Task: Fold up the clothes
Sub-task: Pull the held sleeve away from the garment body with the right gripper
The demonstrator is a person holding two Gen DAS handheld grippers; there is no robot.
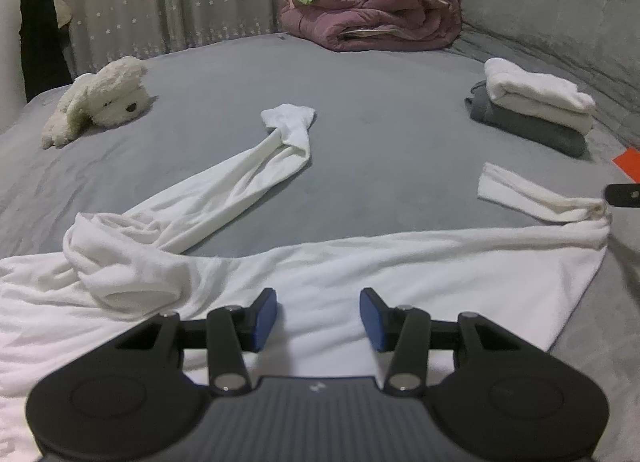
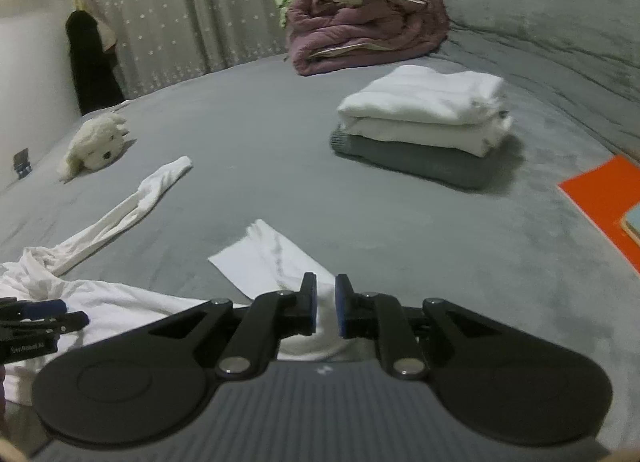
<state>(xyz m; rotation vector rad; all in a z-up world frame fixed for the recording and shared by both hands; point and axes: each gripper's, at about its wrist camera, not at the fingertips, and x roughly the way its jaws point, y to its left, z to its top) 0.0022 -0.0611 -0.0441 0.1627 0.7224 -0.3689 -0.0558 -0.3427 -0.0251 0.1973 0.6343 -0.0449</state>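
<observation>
— On the grey bed [image 1: 360,102] lies a white long-sleeved shirt [image 1: 320,270], spread flat; its right sleeve is pinched between the right gripper [image 2: 326,308] fingers.
— And the left gripper [image 1: 318,316]?
— Fingers apart, empty, above the shirt; folded clothes [image 2: 424,122] sit well beyond.

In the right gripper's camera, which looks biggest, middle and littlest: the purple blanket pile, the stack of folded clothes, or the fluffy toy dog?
Largest to smallest, as they look:
1. Stack of folded clothes and purple blanket pile look about alike; the blanket lies farther back, so I won't rank them.
2. Toy dog, clearly smallest.
</observation>
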